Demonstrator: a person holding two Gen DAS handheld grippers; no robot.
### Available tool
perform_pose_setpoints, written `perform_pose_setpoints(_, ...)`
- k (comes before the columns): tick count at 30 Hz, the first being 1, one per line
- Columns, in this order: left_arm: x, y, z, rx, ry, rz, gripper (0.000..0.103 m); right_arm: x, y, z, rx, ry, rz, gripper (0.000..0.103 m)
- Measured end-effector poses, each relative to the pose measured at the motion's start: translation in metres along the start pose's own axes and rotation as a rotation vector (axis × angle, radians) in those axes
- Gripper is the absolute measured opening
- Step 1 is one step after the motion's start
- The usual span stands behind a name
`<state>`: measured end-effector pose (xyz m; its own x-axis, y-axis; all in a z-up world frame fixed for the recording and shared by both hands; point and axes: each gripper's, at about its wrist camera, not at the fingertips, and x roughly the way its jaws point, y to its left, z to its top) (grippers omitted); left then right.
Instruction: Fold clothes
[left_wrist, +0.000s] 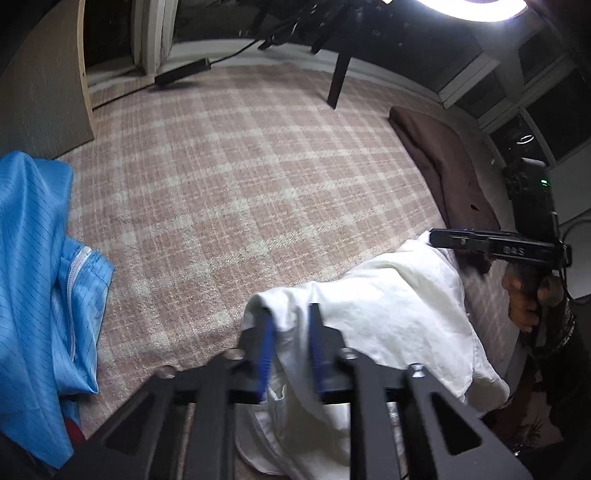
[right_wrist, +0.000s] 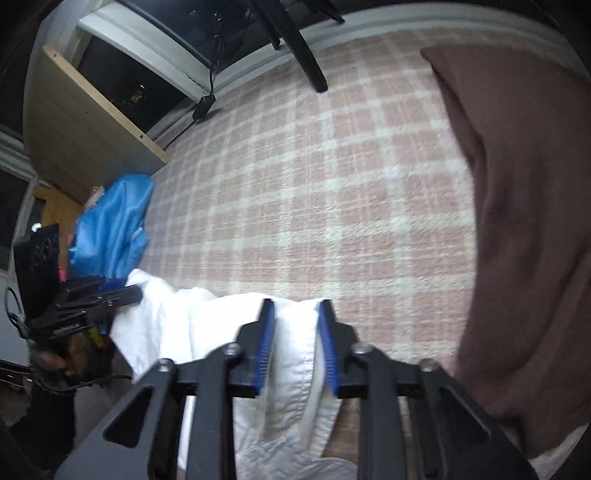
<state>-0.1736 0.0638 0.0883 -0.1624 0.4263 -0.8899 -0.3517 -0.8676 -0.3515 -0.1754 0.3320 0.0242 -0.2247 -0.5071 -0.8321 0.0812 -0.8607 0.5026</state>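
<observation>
Left claw (left_wrist: 288, 314) and right claw (right_wrist: 295, 308) are each pinching shut on an edge of the white garment (left_wrist: 388, 295), which is hanging between them above the checked carpet (left_wrist: 240, 166). The fabric is soft, light and limp; gripping near corners seems best.

**Colours and patterns around the plaid carpet**

We note the carpet (left_wrist: 236, 177): dusty pink crossed by cream bands, a plaid. At its left edge we see a bright blue garment (left_wrist: 33, 258), thin dark pinstripes, white zipper. At its near edge, a plain white garment (left_wrist: 399, 306). Along its right edge, a plain brown cloth (right_wrist: 524, 206). Black grippers carry blue pads (left_wrist: 265, 354).
</observation>
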Motion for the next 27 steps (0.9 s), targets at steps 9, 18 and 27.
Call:
perform_pose_setpoints(9,-0.017,0.012,-0.022,0.008,-0.075,-0.018,0.004,-0.019,-0.024,-0.006,0.114,-0.139,-0.012,0.003)
perform_pose_setpoints(18,-0.051,0.013,-0.014,0.045,-0.150,0.111,0.003,-0.056,0.029,-0.018,-0.106,-0.236,-0.239,0.024)
perform_pose_setpoints(27,0.005,0.009,-0.009,0.142,-0.005,0.159,0.016,0.002,0.105,-0.085,-0.537,0.011,-0.294,0.022)
